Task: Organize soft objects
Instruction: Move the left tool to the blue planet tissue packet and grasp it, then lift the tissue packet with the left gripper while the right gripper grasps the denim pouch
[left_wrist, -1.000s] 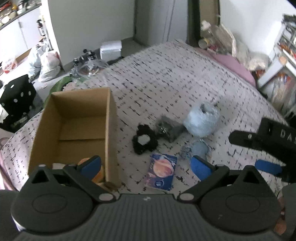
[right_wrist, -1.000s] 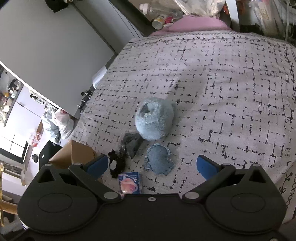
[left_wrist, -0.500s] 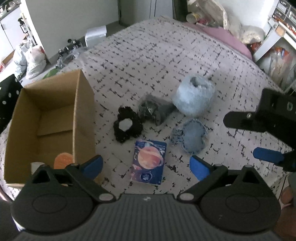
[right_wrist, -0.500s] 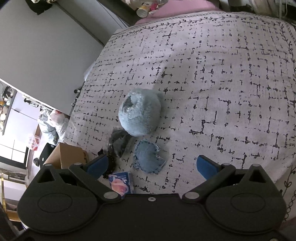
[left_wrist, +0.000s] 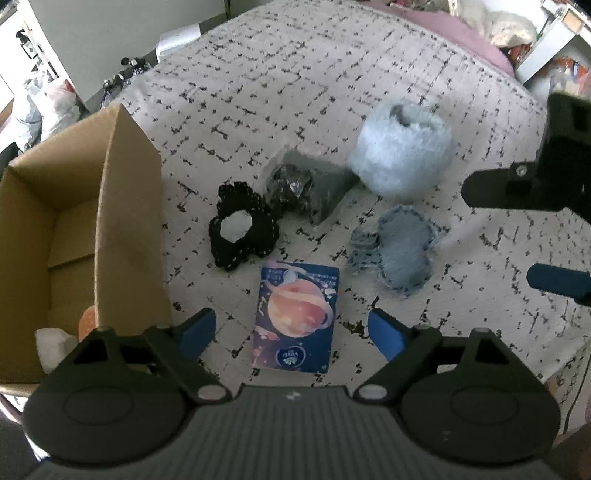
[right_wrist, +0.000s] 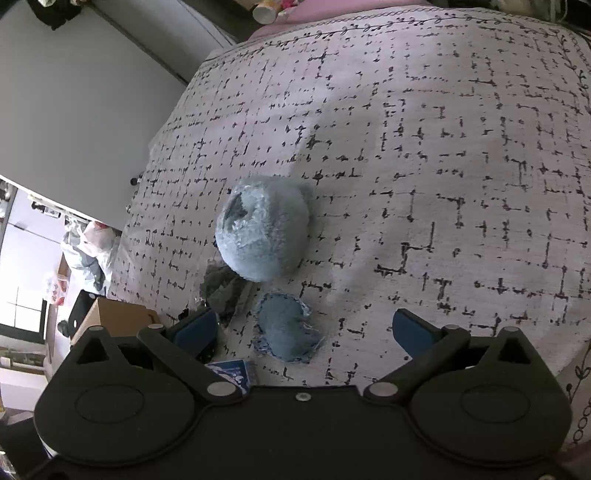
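Note:
On the patterned bedspread lie a fluffy pale blue ball (left_wrist: 404, 153) (right_wrist: 264, 232), a flat denim-blue patch (left_wrist: 404, 251) (right_wrist: 286, 332), a grey bundle (left_wrist: 308, 186) (right_wrist: 223, 288), a black scrunchie (left_wrist: 242, 229) and a blue tissue pack with a planet print (left_wrist: 297, 315) (right_wrist: 231, 373). My left gripper (left_wrist: 293, 330) is open and empty just above the tissue pack. My right gripper (right_wrist: 303, 328) is open and empty over the denim patch; it also shows at the right edge of the left wrist view (left_wrist: 535, 229).
An open cardboard box (left_wrist: 118, 206) stands at the left, holding an orange item (left_wrist: 88, 321) and something white (left_wrist: 55, 347). The bed edge runs along the right. Bags and clutter lie on the floor beyond the bed's far left (left_wrist: 51, 99).
Both grippers have moved lower and closer to the items. The left one shifted right from over the box to over the tissue pack. Both stayed open.

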